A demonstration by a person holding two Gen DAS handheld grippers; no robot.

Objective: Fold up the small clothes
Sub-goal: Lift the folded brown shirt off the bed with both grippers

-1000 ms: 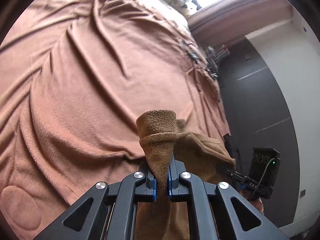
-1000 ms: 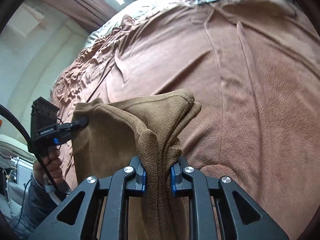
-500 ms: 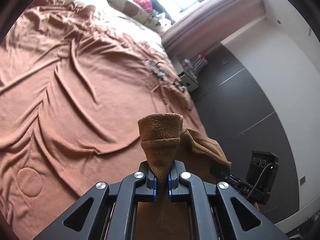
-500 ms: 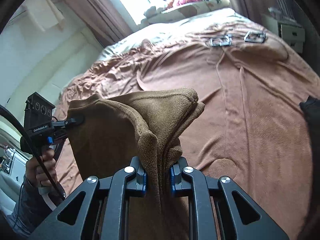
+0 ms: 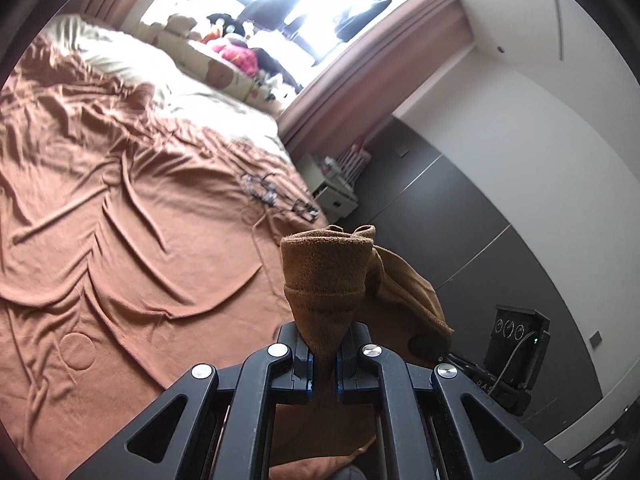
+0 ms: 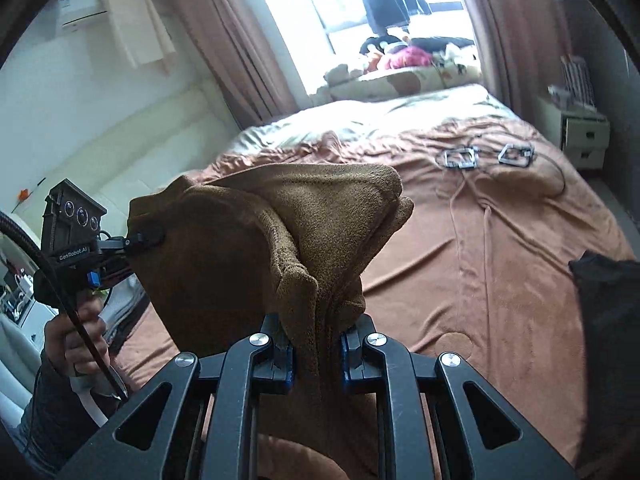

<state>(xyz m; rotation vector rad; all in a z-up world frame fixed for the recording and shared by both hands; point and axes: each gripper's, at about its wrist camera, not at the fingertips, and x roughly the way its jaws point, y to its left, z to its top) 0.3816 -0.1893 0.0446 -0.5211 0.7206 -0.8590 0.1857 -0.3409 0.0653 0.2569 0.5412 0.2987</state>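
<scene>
Both views look forward along their own black fingers, held above the bed (image 5: 132,216) and aimed toward the bright window (image 6: 360,4). Each sits very close to the brown cloth (image 5: 324,280) — it fills the near centre. They share the bed, the window and the metal frames (image 6: 460,158), and each sees the opposite hand-held gripper.

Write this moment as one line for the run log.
left gripper: shut on brown garment | right gripper: shut on brown garment | garment: held up above bed cover | fold: not yet laid down
</scene>
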